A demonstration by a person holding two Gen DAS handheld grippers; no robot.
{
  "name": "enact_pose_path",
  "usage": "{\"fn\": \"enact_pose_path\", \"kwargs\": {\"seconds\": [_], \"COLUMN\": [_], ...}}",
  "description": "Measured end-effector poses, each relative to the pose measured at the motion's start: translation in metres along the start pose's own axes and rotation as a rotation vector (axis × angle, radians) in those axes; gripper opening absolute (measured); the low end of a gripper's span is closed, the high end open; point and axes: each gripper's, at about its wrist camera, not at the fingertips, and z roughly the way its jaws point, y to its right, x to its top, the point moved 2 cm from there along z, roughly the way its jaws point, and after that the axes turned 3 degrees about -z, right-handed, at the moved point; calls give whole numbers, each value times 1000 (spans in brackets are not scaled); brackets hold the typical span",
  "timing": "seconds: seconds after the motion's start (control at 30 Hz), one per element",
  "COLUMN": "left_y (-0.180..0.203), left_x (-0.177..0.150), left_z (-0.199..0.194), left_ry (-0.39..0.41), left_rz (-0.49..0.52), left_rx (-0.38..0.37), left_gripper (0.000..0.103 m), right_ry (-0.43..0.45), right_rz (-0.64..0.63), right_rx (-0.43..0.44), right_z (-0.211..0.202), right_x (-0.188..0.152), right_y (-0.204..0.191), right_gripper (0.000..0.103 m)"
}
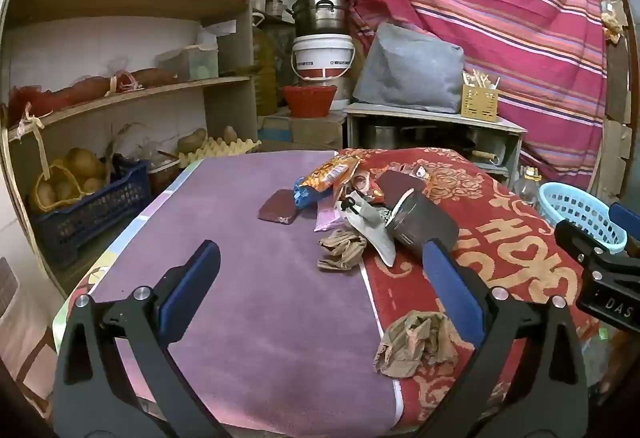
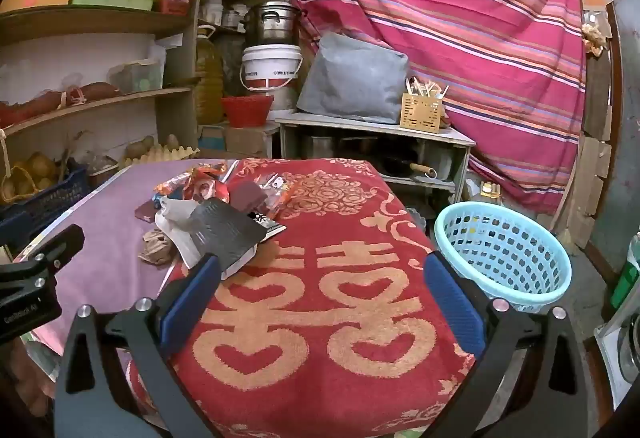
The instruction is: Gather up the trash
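A heap of trash lies mid-table: an orange snack bag (image 1: 330, 172), a dark pouch (image 1: 424, 224), a grey-white wrapper (image 1: 370, 224), a maroon packet (image 1: 278, 207) and a crumpled brown paper (image 1: 342, 249). Another crumpled brown paper (image 1: 416, 344) lies near the front, close to my left gripper's right finger. My left gripper (image 1: 320, 266) stands open over the purple cloth (image 1: 240, 278), nothing between its fingers. My right gripper (image 2: 322, 278) stands open over the red towel (image 2: 320, 338), its left finger near the dark pouch (image 2: 224, 232). A light blue basket (image 2: 504, 256) stands beside the table at the right.
Shelves (image 1: 120, 98) with potatoes, an egg tray and a blue crate (image 1: 88, 210) line the left. Behind the table stand a white bucket (image 1: 322, 56), a red basket (image 1: 308, 100), a low cabinet (image 1: 432, 130) and a striped cloth (image 1: 500, 18).
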Motion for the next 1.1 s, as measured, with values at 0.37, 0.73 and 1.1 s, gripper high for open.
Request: {"fn": "enact_pose_path", "kwargs": {"seconds": [0.37, 0.73, 1.1], "left_y": [0, 0, 0], "left_x": [0, 0, 0], "left_z": [0, 0, 0], "left_ry": [0, -1, 1], "left_rz": [1, 1, 3], "left_rx": [-1, 0, 1], "left_gripper": [98, 98, 98], "right_ry": [-1, 2, 2], "right_rz": [9, 7, 10], "right_rx": [6, 4, 1], "right_z": [1, -1, -2], "right_x": [1, 1, 1], "right_y": [2, -1, -1], "right_gripper": [99, 99, 99]}}
